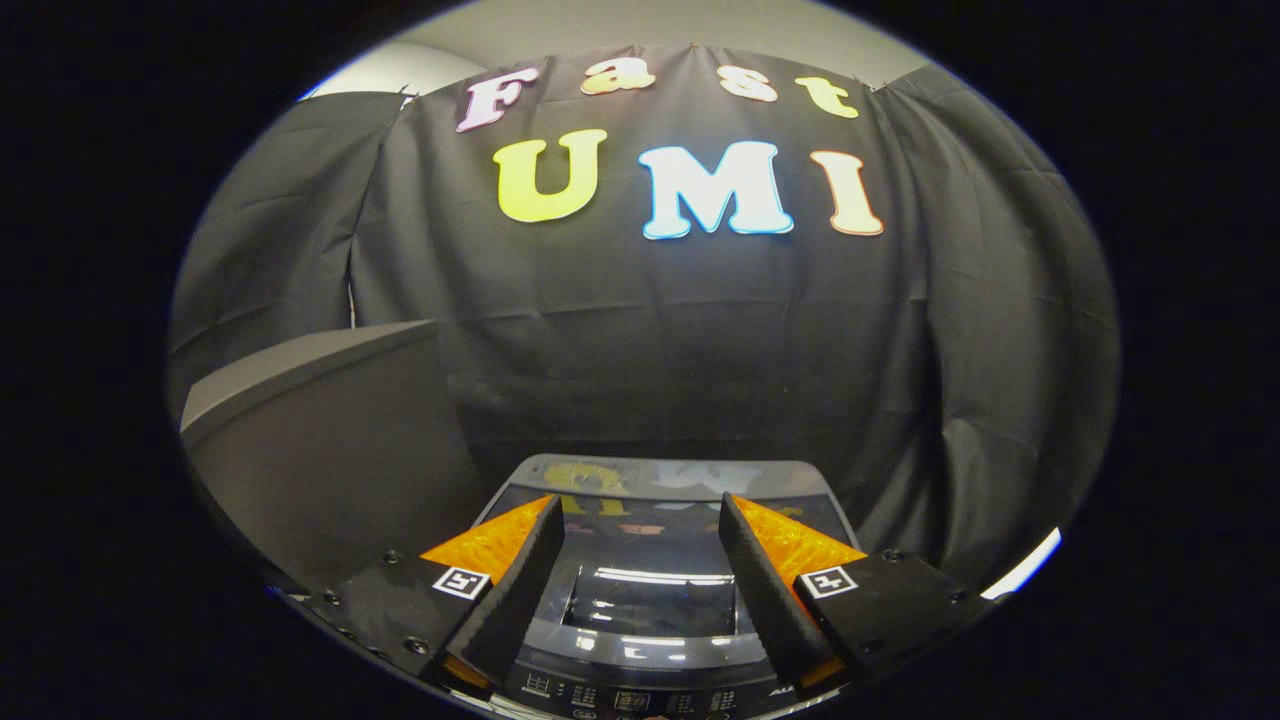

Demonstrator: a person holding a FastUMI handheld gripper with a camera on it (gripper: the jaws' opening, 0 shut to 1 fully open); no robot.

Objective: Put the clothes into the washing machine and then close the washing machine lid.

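I hold the gripper (pixel 640 520) released, fingers apart and empty, above the washing machine's glossy, reflective closed lid (pixel 650 590); its control panel (pixel 620 698) is partly cut off.

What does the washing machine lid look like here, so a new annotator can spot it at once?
Start at the black cloth wall and drop to the washing machine at its foot. The lid is the dark glossy panel on top, lying flat, seen between the fingers of the open hand-held gripper. Its mirror-like reflections set it apart from the matte grey panel beside it.
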